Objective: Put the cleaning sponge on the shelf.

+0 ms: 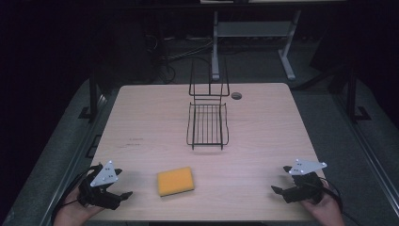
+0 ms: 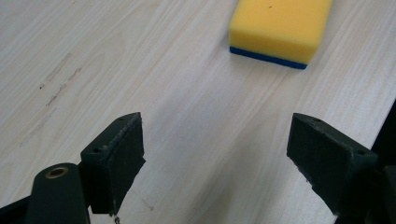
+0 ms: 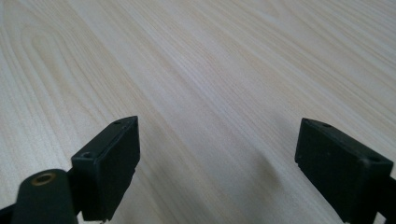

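- While both grippers sit at the near table edge, the sponge point(image 1: 175, 181) lies flat on the table point(image 1: 141, 117) between them, closer to the left one.
- Left gripper point(image 1: 123, 194): near-left corner, held in a hand point(image 1: 75, 212), jaws spread wide, nothing between them. Grey plate on top, cable trailing off the near-left edge.
- Left gripper view: left gripper point(image 2: 215, 158) hovers low over bare wood, jaws far apart; sponge point(image 2: 280, 28) ahead and a bit right, apart from the jaws, not touched.
- Sponge is yellow on top with a thin blue layer underneath, blue side down on the table.
- Right gripper point(image 1: 281, 180): near-right corner, held in a hand point(image 1: 324, 209), jaws wide, empty. Points left toward the table middle, well apart from the sponge.
- Right gripper view: right gripper point(image 3: 217, 154) over plain wood grain, jaws wide apart, nothing gripped.
- Wire rack point(image 1: 207, 123): black, stands mid-table beyond the sponge, well apart from it; flat basket part toward the person, tall wire back at the far side. Looks empty.
- Small round hole point(image 1: 236, 95) in the tabletop just right of the rack's back.
- Faint dark marks point(image 1: 134, 140) on the wood left of the rack.
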Action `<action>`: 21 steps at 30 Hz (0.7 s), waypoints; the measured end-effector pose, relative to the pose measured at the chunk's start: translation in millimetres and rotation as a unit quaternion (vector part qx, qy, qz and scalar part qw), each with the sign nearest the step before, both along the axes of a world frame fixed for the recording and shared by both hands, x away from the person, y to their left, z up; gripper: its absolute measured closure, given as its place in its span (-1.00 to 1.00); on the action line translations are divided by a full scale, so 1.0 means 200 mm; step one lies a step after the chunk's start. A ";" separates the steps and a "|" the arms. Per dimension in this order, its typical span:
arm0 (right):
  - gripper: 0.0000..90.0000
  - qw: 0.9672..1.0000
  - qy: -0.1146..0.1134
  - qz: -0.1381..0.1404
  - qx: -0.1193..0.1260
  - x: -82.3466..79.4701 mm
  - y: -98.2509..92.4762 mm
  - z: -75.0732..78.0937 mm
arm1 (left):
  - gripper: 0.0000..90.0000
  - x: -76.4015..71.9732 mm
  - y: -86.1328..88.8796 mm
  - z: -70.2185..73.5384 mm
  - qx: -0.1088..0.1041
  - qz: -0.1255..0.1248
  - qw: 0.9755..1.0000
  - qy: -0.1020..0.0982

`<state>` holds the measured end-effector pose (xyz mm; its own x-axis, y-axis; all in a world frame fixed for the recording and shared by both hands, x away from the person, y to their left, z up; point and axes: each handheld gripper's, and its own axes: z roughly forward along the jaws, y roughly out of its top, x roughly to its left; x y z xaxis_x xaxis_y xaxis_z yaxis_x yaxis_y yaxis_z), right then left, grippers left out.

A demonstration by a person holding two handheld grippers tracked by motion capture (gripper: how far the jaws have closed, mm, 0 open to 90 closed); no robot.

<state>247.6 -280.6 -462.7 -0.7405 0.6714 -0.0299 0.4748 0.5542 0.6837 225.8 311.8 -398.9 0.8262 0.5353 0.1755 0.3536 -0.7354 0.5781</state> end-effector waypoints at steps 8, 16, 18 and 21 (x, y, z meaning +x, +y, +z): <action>-0.70 1.000 -0.001 0.004 0.001 0.00 0.01 0.00 | -0.60 0.00 -0.02 0.02 0.005 -0.009 1.000 0.005; -0.70 1.000 0.002 0.007 0.001 0.00 0.02 0.00 | -0.60 0.02 -0.06 0.03 0.010 -0.022 1.000 0.010; -0.70 1.000 0.000 0.008 -0.001 0.00 0.02 0.00 | -0.60 0.02 -0.07 0.04 0.010 -0.026 1.000 0.010; -0.70 1.000 0.001 0.010 -0.001 0.00 0.02 0.00 | -0.60 0.03 -0.08 0.05 0.012 -0.031 0.999 0.012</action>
<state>247.2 -275.9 -462.2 -0.7536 0.6567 -0.0289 0.4656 0.5643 0.6818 231.1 294.9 -388.8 0.8617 0.4788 0.1679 0.3206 -0.7703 0.5513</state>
